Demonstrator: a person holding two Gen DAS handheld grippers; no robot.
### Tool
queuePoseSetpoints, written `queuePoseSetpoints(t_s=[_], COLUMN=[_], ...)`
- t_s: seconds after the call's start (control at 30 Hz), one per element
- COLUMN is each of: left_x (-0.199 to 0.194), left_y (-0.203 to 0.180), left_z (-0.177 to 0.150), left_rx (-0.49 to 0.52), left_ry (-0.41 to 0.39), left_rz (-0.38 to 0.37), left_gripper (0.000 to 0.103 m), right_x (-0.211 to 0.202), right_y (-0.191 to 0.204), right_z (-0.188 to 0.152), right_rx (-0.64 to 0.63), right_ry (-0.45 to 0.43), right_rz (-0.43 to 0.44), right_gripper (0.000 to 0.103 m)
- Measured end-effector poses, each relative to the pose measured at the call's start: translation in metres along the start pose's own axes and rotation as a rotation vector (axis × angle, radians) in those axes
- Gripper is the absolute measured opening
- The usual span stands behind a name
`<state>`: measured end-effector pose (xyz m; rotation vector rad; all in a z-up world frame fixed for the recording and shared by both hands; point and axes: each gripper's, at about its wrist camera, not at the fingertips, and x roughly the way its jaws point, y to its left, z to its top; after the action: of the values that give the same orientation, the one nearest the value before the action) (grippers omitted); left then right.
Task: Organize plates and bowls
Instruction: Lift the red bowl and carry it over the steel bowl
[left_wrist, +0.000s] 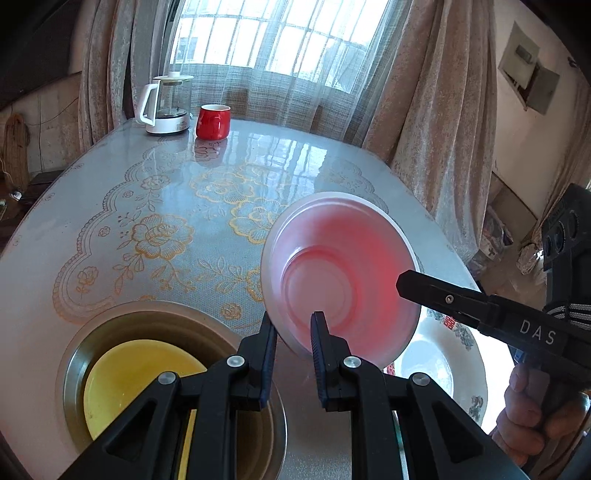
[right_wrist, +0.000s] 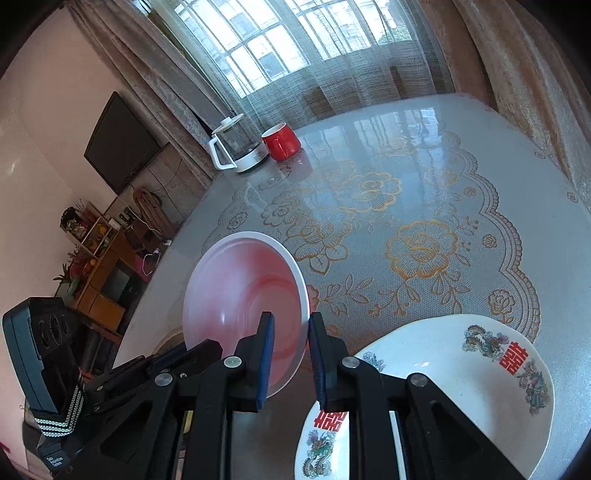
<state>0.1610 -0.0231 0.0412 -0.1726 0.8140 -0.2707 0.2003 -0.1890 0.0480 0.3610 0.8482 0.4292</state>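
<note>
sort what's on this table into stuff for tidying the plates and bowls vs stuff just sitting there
For the job:
- pink plastic bowl, held up by both grippers
- white dragon-patterned plate
- yellow dish inside the steel basin

Just sitting there:
- red ceramic mug
- white glass kettle

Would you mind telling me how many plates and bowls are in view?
4: pink bowl held tilted above the table, yellow dish inside the metal bowl, white dragon-patterned plate beside them. More may be hidden.

bright window (left_wrist: 273, 37) backlight glares off table (left_wrist: 258, 155); fisheye edges darken.
</note>
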Motion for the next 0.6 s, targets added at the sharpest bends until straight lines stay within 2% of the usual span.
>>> queuePoseSetpoints(t_s=[0.27,0.6], left_x=[-0.032,-0.051], left_y=[0.019,0.045], left_z=[-0.021,-0.042], left_rx=[-0.008,-0.055], left_ry=[-0.049,-0.058], left_rz=[0.062,0.103], left_gripper=[0.017,0.017], right_x=[0.004,0.02], right_y=[0.03,0.057], right_z=[-0.017,-0.033], right_rx=[-0.03,-0.044], right_ry=[0.001,0.032], right_rz=[0.044,0.078], right_gripper=[0.019,0.019])
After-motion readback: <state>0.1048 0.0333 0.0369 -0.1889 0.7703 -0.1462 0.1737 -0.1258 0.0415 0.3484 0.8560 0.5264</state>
